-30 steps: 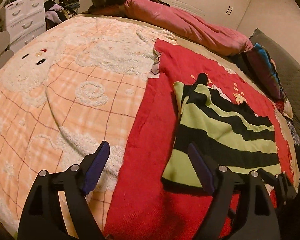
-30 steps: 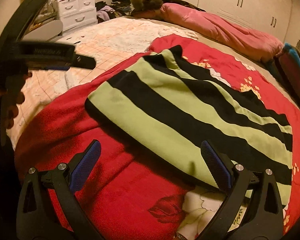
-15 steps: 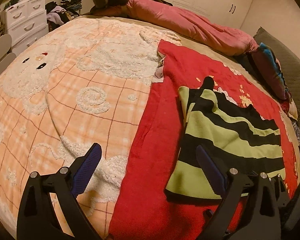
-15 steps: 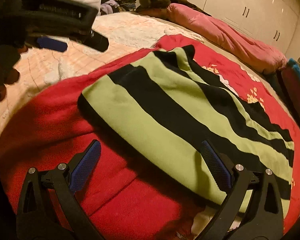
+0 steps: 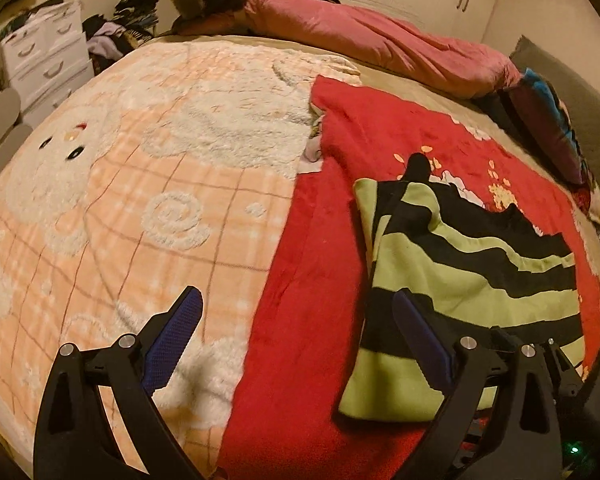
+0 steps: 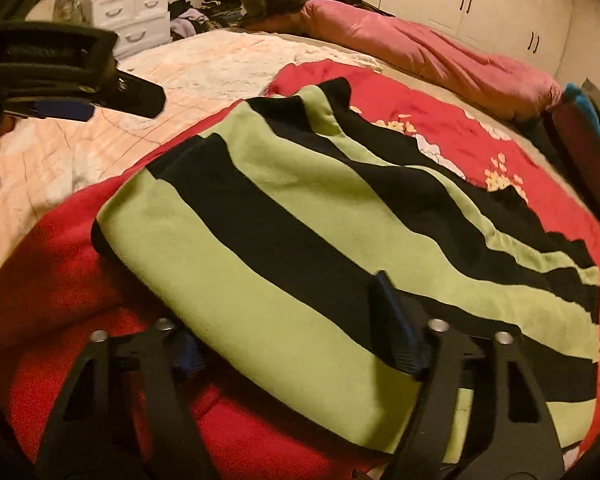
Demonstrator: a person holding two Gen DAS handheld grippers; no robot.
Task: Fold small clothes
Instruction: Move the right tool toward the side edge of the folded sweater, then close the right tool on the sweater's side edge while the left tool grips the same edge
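striped garment (image 6: pixel 300 240) on red blanket (image 6: pixel 60 280), right hand-held gripper (image 6: pixel 292 344) straddling edge

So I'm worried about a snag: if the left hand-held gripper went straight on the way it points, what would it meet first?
Probably the red blanket, between the open fingers of the left hand-held gripper. The striped garment lies by its right finger; depth is unclear.

Dim, warm-tinted light; fisheye-bent edges, slight blur.

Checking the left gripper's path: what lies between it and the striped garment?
In the left wrist view, only red blanket lies between the open left gripper and the striped garment; its right finger already overlaps the garment's near edge.
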